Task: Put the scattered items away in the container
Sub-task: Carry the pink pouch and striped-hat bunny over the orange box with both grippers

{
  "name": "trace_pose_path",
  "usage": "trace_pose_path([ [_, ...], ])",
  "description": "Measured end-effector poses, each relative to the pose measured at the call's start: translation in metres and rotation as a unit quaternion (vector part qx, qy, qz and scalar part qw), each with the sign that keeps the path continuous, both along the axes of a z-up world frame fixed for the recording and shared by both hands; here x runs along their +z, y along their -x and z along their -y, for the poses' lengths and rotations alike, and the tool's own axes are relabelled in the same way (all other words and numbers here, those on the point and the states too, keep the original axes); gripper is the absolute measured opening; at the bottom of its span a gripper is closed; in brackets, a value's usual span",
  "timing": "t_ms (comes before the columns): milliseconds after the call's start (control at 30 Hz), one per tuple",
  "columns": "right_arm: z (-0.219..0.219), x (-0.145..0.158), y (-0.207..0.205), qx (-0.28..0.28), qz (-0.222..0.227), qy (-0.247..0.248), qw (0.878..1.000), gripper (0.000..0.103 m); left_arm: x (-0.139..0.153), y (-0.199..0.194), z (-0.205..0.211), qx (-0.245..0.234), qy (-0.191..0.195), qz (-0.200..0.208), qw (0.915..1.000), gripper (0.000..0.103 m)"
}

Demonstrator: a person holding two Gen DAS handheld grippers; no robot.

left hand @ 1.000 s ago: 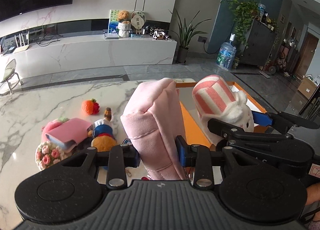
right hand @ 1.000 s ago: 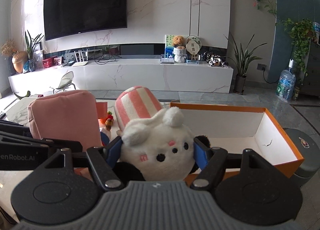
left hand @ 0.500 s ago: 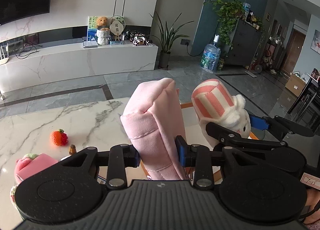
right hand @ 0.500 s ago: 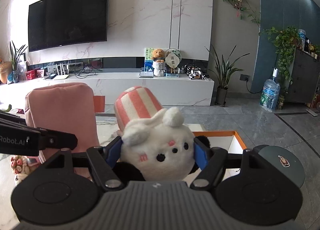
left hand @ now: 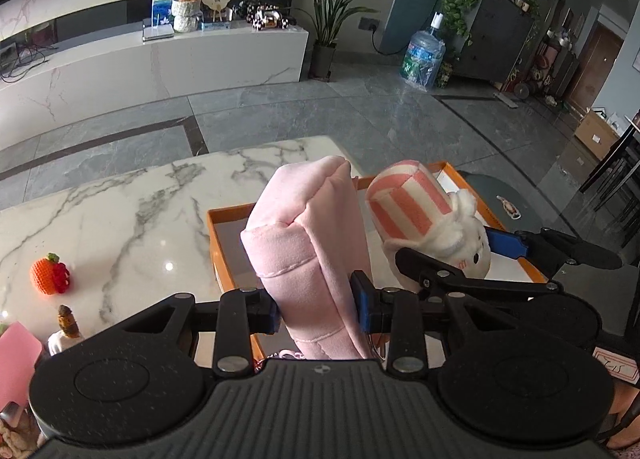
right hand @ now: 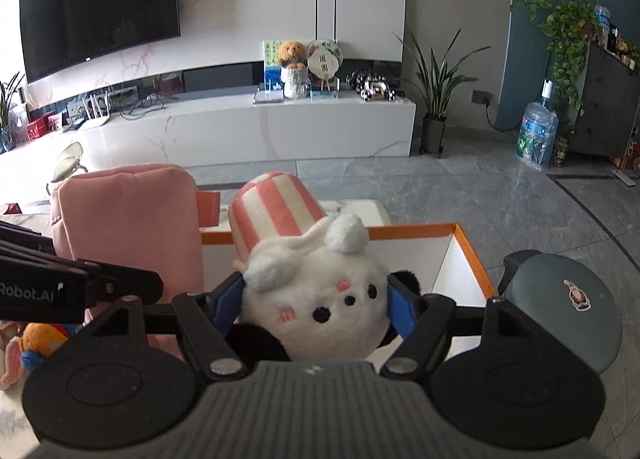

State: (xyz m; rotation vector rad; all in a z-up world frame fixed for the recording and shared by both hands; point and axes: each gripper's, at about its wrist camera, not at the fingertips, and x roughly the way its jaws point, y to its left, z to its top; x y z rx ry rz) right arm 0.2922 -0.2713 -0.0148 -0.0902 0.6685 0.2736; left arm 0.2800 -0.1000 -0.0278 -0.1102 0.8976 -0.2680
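Note:
My left gripper (left hand: 316, 311) is shut on a soft pink pouch (left hand: 308, 243), which stands up between its blue pads. Just to its right, my right gripper (right hand: 316, 305) is shut on a white plush bunny (right hand: 320, 299) wearing a pink-and-white striped hat. Both toys hang over the near part of the orange-rimmed box (left hand: 228, 215) with a white inside (right hand: 456, 267). The pink pouch (right hand: 132, 227) shows at left in the right wrist view, and the bunny (left hand: 436, 219) at right in the left wrist view.
On the marble table (left hand: 120, 211) left of the box lie an orange knitted fruit (left hand: 50, 273), a small figure (left hand: 66, 325) and a pink item (left hand: 16, 363). A grey round stool (right hand: 564, 307) stands right of the box. Beyond the table are the grey floor and a TV bench.
Both grippers have carried their toys rightward across the table to over the orange box. The toys on the table have slid to the left edge of the left wrist view.

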Motion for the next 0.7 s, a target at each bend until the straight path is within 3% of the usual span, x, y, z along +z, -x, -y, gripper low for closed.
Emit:
trace_pose_path([
  [233, 0.006, -0.035, -0.036, 0.023, -0.086, 0.017, 0.996, 0.075, -0.027, -0.033, 0.021, -0.014, -0.031, -0.044, 0.9985, 0.039],
  [333, 0.003, -0.043, -0.050, 0.030, -0.101, 0.043, 0.994, 0.076, -0.037, -0.044, 0.022, -0.011, -0.041, -0.072, 0.9965, 0.038],
  [567, -0.012, -0.062, -0.082, 0.072, -0.164, 0.092, 0.980, 0.076, -0.043, -0.051, 0.027, -0.011, -0.080, -0.103, 0.9914, 0.038],
  [700, -0.019, -0.065, -0.083, 0.087, -0.161, 0.115, 0.976, 0.076, -0.040, -0.052, 0.029, -0.010, -0.104, -0.110, 0.9884, 0.038],
])
